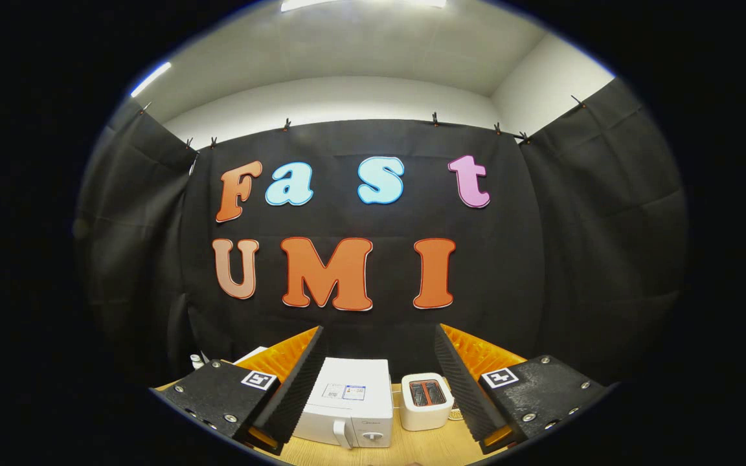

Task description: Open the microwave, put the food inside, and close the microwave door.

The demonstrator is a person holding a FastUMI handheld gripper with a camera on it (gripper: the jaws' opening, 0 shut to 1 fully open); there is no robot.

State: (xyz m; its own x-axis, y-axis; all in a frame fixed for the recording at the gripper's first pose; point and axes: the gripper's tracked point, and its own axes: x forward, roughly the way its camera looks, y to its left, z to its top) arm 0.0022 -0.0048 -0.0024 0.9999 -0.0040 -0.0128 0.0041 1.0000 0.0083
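Tongs (373,388) spread wide, pinching nothing, held high above the surface (425,450) and looking down across it. Microwave (349,401) sits on the surface between the two fingers, closer to the left one, whose pad overlaps its left edge in view. Door looks shut; handle (343,432) and knob (371,437) show on the front face, towards its right. Sticker on top, not read. Toaster (426,401) stands just beside the microwave on its right, near the right finger; two slots on top.

Food: cannot tell where it is. Nothing obvious on the visible part of the surface reads as food. A small bottle-like thing (196,360) sits beyond the left finger, too small to identify.

Progress, as judged: nothing done yet. Door not opened, food not inside, so all three steps remain: open, load, close. Tongs are well apart from the microwave and not lined up on the handle. Next move likely calls for dropping down and in towards the handle, with the fingers narrowed enough to catch it. The toaster close by on the right leaves little room on that side.
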